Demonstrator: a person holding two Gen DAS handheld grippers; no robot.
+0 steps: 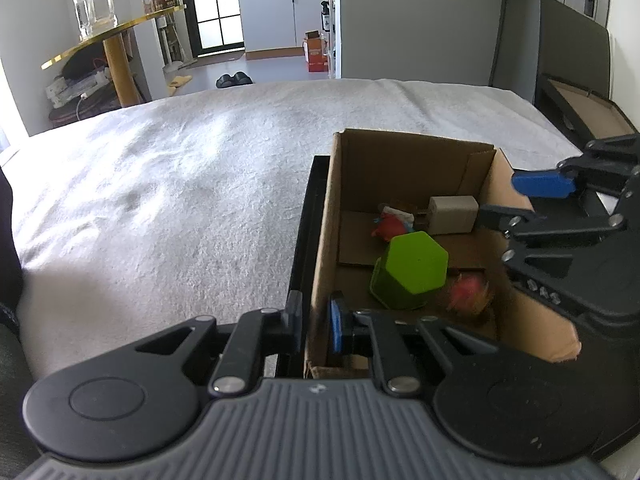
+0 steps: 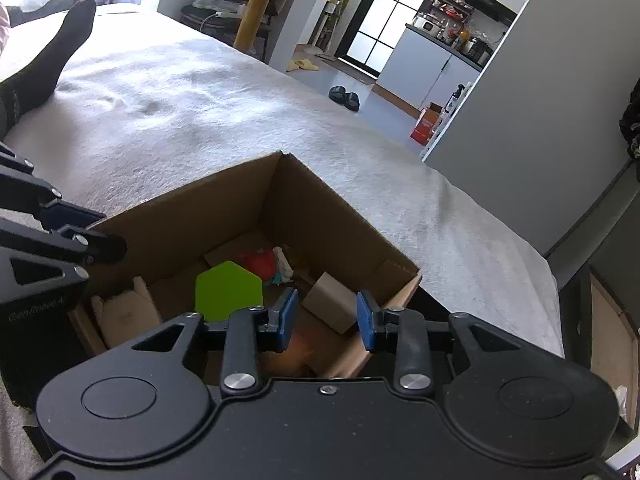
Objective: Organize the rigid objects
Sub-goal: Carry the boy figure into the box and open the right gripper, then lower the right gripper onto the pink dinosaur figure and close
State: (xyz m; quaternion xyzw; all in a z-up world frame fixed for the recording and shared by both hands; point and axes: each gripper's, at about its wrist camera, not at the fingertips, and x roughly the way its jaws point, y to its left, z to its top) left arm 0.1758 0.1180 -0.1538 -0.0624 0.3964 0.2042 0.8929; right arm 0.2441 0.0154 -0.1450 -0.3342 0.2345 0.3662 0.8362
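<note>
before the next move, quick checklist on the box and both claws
1. Left claw clamped on the cardboard box wall: ok, one finger outside and one inside the near wall.
2. Right claw empty: ok, nothing shows between its blue pads.
3. Right claw over the box opening: ok, it hangs above the inside.
4. Green hexagonal block inside the box: ok.
5. Small tan box and red toy inside: ok.
6. Orange-red fuzzy thing under the right claw settled: cannot tell, it is blurred.

blurred red toy (image 1: 468, 294) in box corner, box's near wall (image 2: 344, 360) hidden behind gripper body
</note>
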